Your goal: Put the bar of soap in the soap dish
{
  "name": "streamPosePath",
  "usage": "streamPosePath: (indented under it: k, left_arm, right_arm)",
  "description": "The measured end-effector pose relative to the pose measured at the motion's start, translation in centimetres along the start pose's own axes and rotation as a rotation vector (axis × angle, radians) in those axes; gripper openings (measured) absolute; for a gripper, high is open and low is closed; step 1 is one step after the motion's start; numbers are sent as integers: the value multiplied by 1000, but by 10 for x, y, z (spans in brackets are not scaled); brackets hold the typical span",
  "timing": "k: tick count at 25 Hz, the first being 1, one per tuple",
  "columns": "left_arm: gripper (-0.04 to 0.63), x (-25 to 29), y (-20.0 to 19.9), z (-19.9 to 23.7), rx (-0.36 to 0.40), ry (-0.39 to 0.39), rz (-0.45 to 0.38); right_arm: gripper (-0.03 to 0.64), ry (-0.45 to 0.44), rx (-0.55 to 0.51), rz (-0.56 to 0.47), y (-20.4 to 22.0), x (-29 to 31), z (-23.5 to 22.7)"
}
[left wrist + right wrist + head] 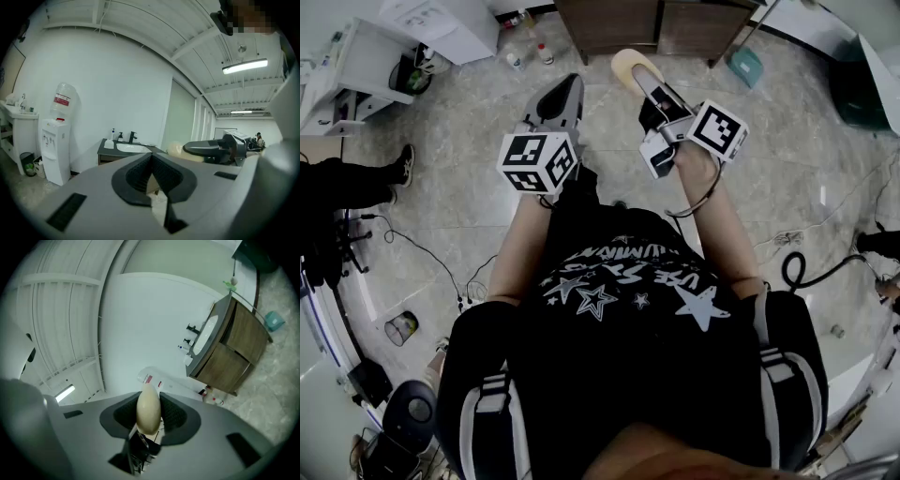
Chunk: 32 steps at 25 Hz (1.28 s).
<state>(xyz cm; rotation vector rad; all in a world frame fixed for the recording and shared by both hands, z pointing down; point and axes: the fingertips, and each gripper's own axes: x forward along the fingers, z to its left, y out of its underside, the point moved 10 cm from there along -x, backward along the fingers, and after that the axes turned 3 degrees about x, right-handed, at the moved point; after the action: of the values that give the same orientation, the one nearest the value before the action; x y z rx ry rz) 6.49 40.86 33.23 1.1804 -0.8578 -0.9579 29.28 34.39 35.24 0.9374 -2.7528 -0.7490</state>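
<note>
1. Head view: pale marbled tile floor (441, 187) w/ cables (422, 248) strewn across it. Wood-fronted vanity table (609, 28) at far side, small bottles (546, 53) on the floor beside it.
2. Left gripper view: table has a dark top w/ white sink (131, 148), black tap and pump bottles. Water dispenser (55, 140) stands left of it against a white wall.
3. Both forearms reach fwd, grippers level in mid-air, side by side, apart from the table.
4. Right gripper (649, 89): fingers (176, 416) clamped on the cream bar of soap (148, 408), held edge-on and poking past the tips.
5. Left gripper (562, 98): fingers (136, 176) pressed together, nothing btw them.
</note>
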Motion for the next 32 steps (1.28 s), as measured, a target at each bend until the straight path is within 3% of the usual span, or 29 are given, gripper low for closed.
streamPosePath:
  k: [10, 23, 32]
  left_arm:
    - [11, 59, -15, 62, -2, -7, -31]
    - [11, 165, -53, 175, 2, 89, -18]
    - [11, 210, -65, 259, 17, 133, 4]
  right_arm:
    - [118, -16, -14, -22, -30, 58, -17]
    - [118, 32, -17, -66, -80, 193, -35]
    - [118, 66, -6, -96, -95, 291, -45]
